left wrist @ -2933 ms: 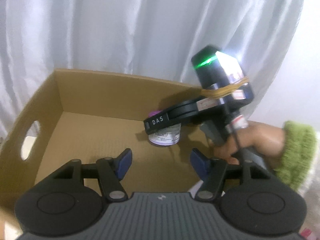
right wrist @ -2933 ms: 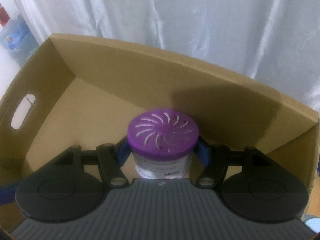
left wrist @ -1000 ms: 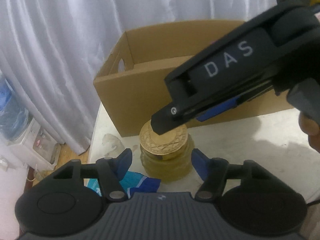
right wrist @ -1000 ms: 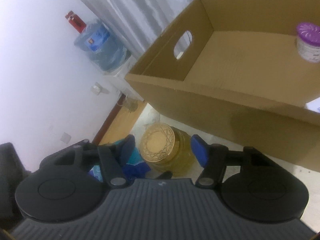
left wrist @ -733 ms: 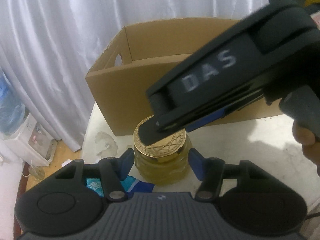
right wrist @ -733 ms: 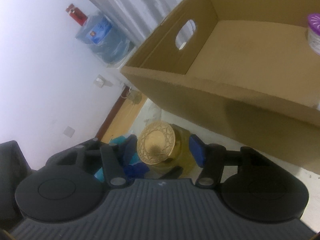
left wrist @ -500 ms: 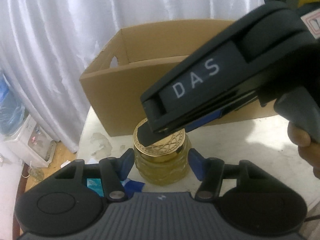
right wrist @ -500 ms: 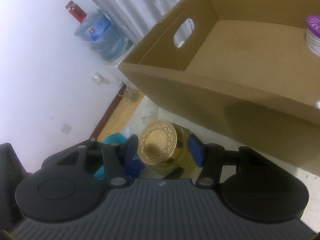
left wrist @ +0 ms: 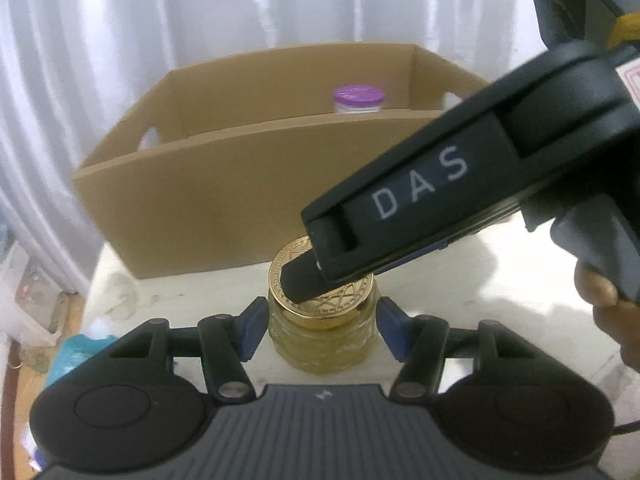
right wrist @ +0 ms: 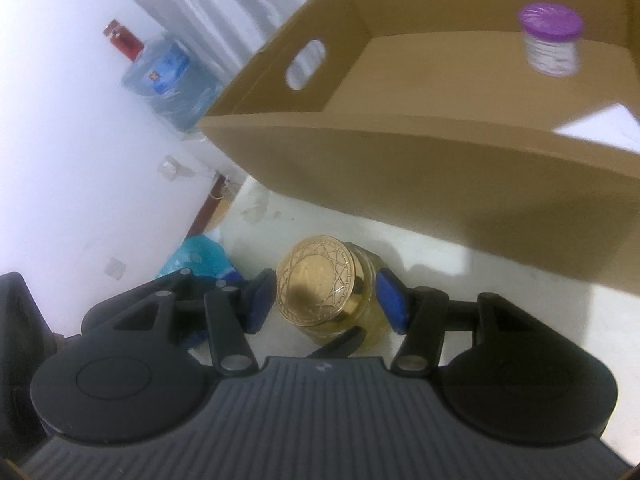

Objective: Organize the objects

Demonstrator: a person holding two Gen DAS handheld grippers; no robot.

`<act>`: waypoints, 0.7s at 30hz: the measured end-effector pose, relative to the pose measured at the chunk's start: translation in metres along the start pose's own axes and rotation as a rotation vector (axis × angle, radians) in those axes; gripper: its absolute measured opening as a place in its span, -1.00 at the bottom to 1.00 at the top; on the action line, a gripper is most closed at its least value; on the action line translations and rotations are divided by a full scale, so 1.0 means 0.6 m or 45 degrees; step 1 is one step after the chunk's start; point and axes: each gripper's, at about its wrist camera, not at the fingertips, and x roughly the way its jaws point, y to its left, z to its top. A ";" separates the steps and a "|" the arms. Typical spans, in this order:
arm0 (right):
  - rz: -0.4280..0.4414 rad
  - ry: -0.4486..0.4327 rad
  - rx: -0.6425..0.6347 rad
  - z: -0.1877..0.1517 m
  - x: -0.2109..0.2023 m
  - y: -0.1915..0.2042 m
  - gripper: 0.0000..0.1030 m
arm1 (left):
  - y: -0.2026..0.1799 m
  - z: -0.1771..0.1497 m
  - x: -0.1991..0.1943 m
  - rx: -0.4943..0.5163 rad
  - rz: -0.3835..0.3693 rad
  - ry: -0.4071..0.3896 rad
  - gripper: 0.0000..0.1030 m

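On the table: a small jar [left wrist: 322,344] stands upright near the front left corner of the white table [left wrist: 460,280], just in front of the cardboard box.
Jar, look: clear ribbed glass with a yellow tint; a round gold metal lid stamped with a star-and-circle pattern; the lid is on.
Left tool [left wrist: 321,328]: its blue pads sit against the left and right sides of the glass below the lid, closed in as far as the jar allows, gripping it.
Right tool [right wrist: 326,304]: it comes in from the right with "DAS" in white on its side. Its blue pads flank the jar at lid height. One pad looks to be at the glass, the other shows a thin gap, so I cannot tell whether it grips.
Hand [left wrist: 612,312]: a person's fingers wrap the right tool's handle at the right edge.
Box [left wrist: 224,200]: open-topped brown cardboard with oval handle holes in its end walls; it stands just behind the jar.
Inside the box: a white tub with a purple lid [left wrist: 359,100], near the far wall.
In the way: the box's near wall rises between the jar and the box floor; the right tool's black finger crosses over part of the gold lid.
Around: white curtain [left wrist: 200,20] behind the box; a blue plastic bag [right wrist: 200,260] off the table's left edge; a large blue water bottle [right wrist: 168,76] by the white wall.
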 end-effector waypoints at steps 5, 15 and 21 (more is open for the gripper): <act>-0.048 -0.030 0.054 -0.022 -0.032 -0.022 0.08 | -0.035 0.001 0.006 0.033 -0.057 0.000 0.17; -0.051 -0.076 0.130 -0.041 -0.053 -0.046 0.16 | -0.053 -0.004 0.015 0.031 -0.085 0.008 0.37; -0.063 -0.121 0.108 -0.043 -0.068 -0.039 0.42 | -0.054 -0.014 0.011 0.054 -0.061 -0.018 0.76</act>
